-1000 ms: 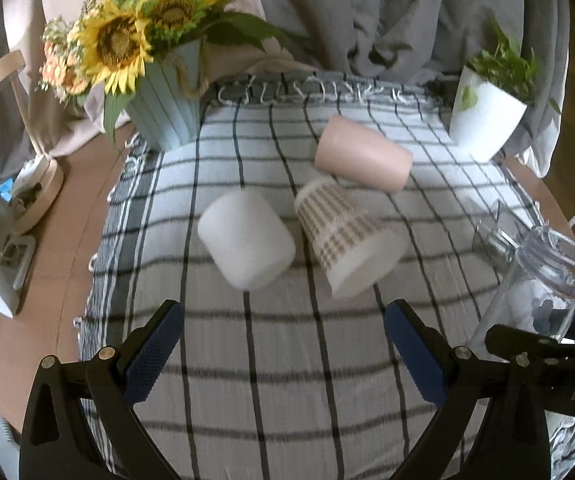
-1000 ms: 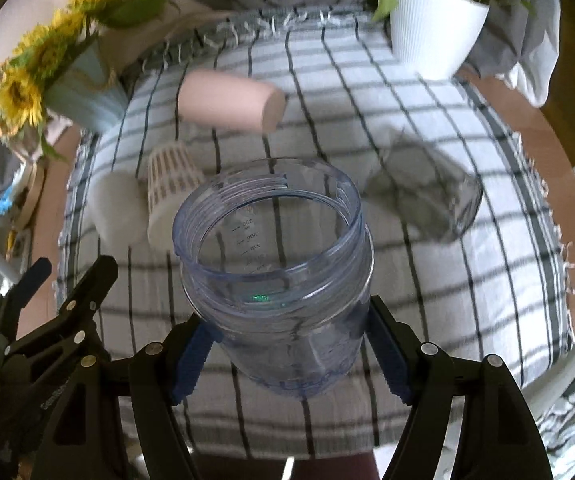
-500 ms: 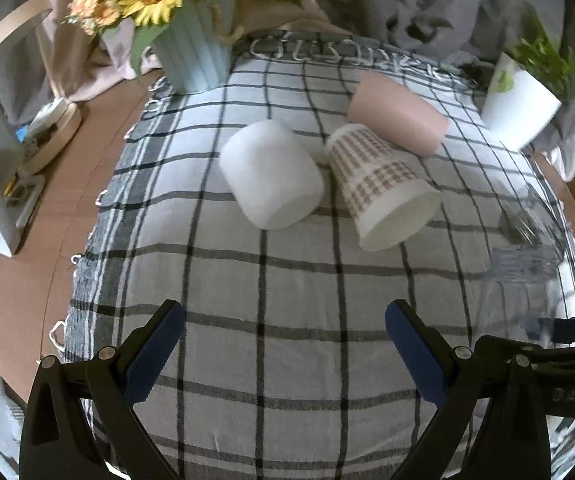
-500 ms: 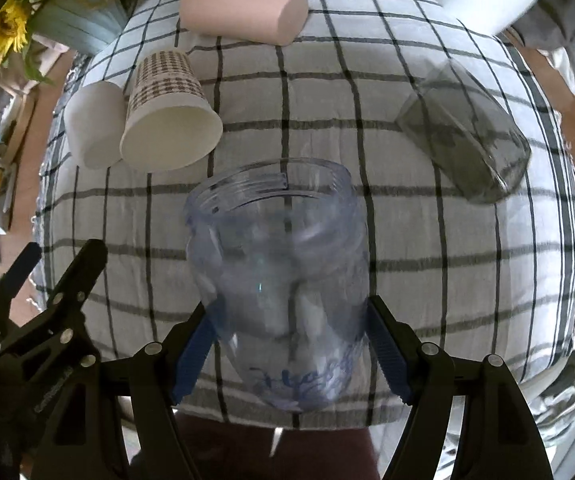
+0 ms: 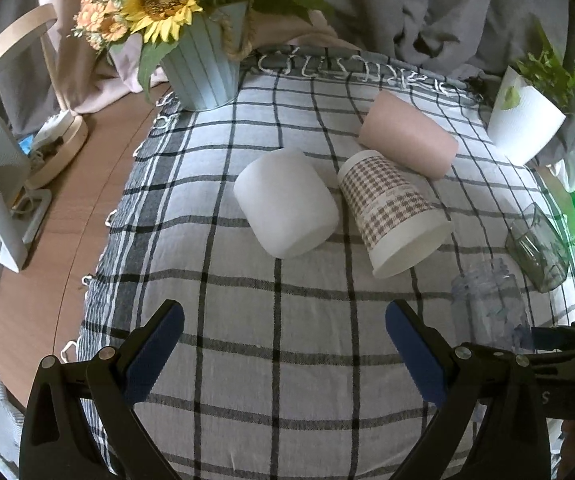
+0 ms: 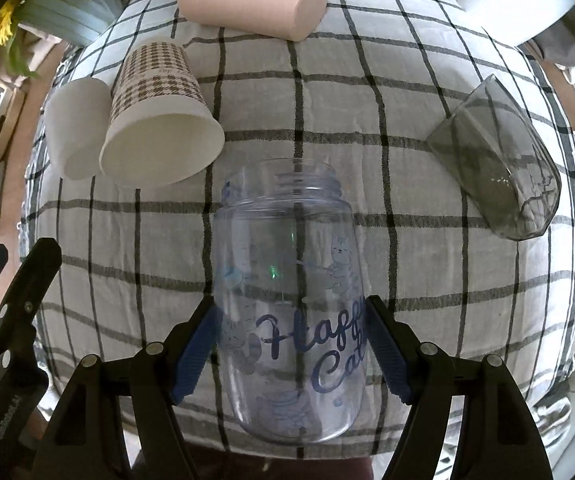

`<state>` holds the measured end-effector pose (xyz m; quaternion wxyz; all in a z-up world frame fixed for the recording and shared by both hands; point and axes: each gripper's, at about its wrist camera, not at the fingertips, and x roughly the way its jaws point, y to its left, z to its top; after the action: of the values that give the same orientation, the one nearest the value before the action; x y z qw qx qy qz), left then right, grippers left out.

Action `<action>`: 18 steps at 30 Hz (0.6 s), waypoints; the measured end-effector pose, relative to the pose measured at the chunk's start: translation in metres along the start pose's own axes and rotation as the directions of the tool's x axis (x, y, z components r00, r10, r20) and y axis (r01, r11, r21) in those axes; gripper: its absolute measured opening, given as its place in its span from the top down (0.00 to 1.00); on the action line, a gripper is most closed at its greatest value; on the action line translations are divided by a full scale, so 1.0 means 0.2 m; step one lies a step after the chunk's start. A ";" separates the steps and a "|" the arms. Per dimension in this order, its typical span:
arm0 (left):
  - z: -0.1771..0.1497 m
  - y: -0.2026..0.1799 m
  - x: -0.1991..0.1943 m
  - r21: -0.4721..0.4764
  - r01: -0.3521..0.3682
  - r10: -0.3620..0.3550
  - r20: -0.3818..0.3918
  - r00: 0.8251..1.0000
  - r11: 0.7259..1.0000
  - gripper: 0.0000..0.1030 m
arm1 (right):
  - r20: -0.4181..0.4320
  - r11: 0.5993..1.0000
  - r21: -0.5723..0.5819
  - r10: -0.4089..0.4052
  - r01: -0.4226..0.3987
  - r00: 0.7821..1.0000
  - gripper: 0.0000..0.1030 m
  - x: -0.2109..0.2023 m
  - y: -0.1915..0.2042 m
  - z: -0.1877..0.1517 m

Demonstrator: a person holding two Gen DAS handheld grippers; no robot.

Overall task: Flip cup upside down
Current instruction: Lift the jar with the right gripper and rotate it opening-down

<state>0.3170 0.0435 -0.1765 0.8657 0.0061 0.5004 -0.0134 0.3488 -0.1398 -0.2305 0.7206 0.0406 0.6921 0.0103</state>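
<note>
My right gripper (image 6: 291,344) is shut on a clear plastic cup (image 6: 291,280) with blue "Happy Cat" print, held above the checked cloth with its threaded mouth pointing away and down. The same cup (image 5: 487,312) shows at the right of the left wrist view, mouth uppermost in the frame. My left gripper (image 5: 283,344) is open and empty above the cloth near its front edge.
A white cup (image 5: 285,204), a houndstooth paper cup (image 5: 395,212), a pink cup (image 5: 407,136) and a grey glass (image 5: 537,246) lie on their sides on the checked cloth (image 5: 247,320). A sunflower pot (image 5: 203,68) and a white plant pot (image 5: 523,120) stand at the back.
The right gripper has tipped the clear cup forward: its mouth faced the camera, now its side and print face it. Both grippers have risen and tilted down over the cloth.
</note>
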 end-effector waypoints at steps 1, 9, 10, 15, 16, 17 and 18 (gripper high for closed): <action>0.00 0.00 0.00 0.004 0.001 -0.001 0.003 1.000 1.000 0.00 | 0.001 1.000 0.004 -0.002 0.002 1.000 0.30 0.00 0.00 0.00; 0.01 0.00 -0.04 0.018 -0.008 0.007 0.035 0.999 1.000 0.00 | 0.032 0.999 0.033 -0.001 0.000 0.999 0.29 -0.03 -0.02 -0.06; 0.01 0.00 -0.05 0.016 -0.010 0.009 0.042 0.999 1.000 0.00 | 0.049 0.999 0.036 0.003 -0.005 0.999 0.29 -0.05 -0.03 -0.07; -0.01 -0.01 -0.16 -0.008 -0.005 0.005 0.100 0.995 1.000 0.00 | 0.143 0.999 0.039 0.016 -0.022 0.990 0.17 -0.17 -0.05 -0.13; -0.02 -0.01 -0.18 -0.013 -0.004 0.005 0.106 0.994 1.000 0.00 | 0.168 0.999 0.043 0.018 -0.025 0.986 0.17 -0.21 -0.06 -0.15; -0.03 -0.02 -0.20 -0.020 -0.003 0.005 0.109 0.994 1.000 0.00 | 0.193 0.999 0.049 0.011 -0.021 0.981 0.17 -0.24 -0.07 -0.17; -0.04 -0.03 -0.22 -0.028 0.005 -0.002 0.109 0.994 1.000 0.00 | 0.227 0.999 0.051 0.002 -0.014 0.974 0.17 -0.29 -0.08 -0.19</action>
<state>0.2885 0.0383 -0.1429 0.8916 -0.0076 0.4528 -0.0082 0.3069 -0.1587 -0.1746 0.7935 0.0630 0.6053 -0.0095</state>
